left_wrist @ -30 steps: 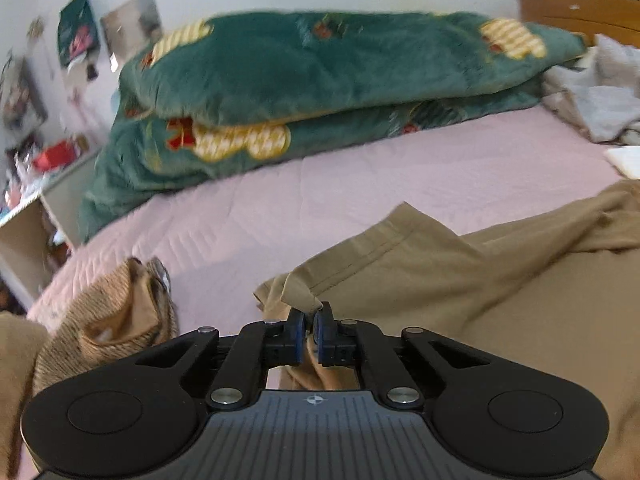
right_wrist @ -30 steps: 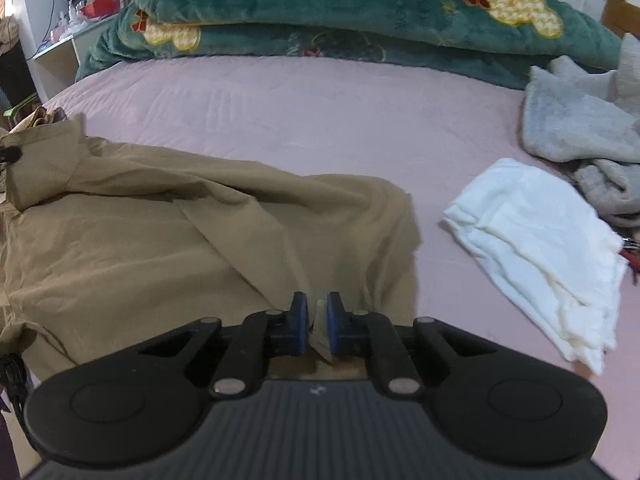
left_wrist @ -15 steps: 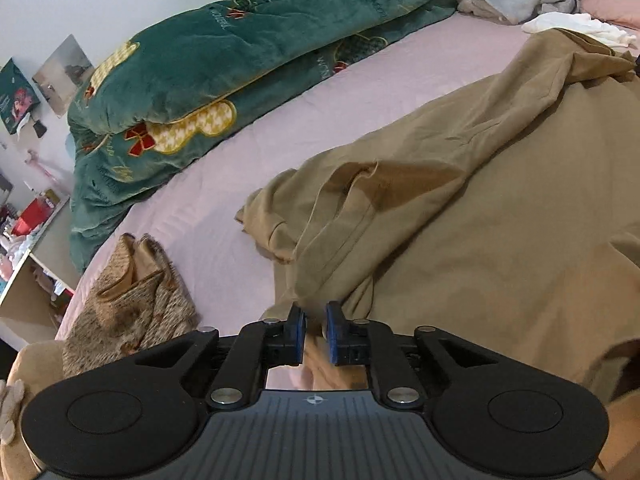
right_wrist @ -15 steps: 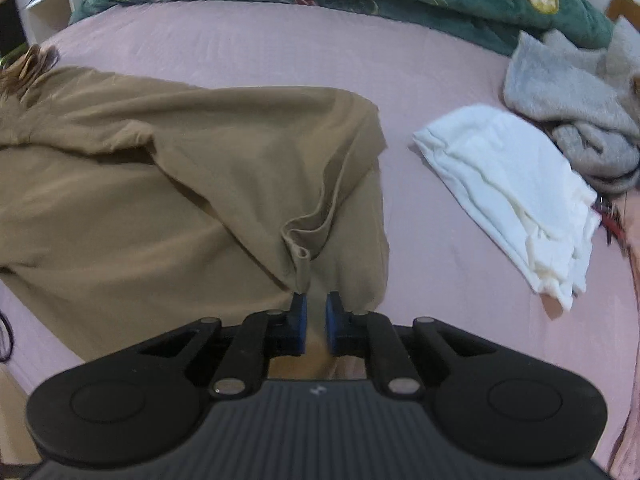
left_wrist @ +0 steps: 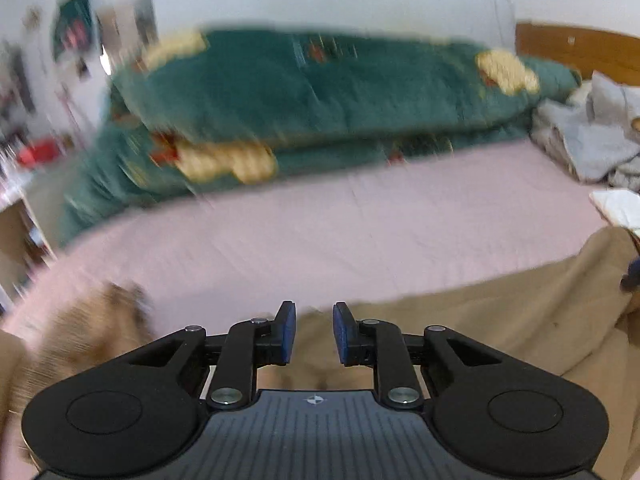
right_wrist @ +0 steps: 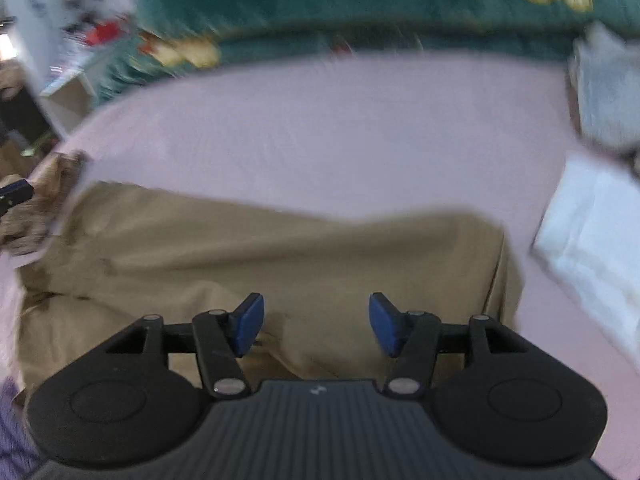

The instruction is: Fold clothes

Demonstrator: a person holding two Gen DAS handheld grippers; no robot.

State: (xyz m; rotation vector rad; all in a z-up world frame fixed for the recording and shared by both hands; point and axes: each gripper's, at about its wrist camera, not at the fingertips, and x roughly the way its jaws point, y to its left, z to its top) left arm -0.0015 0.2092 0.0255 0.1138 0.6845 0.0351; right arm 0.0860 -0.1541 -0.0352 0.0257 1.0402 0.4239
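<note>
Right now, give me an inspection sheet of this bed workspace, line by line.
Surface: pink bedsheet, bare in the middle.
Job's things: tan garment lying flat on the near side.
Clutter: white folded cloth at right; grey clothes behind it; brown knit item at left, blurred.
Grippers: left claw open, holding nothing; right claw open wider, holding nothing.
Cables: nothing seen.
Surroundings: green blanket along the wall; wooden headboard; cluttered shelf at left, blurred.
</note>
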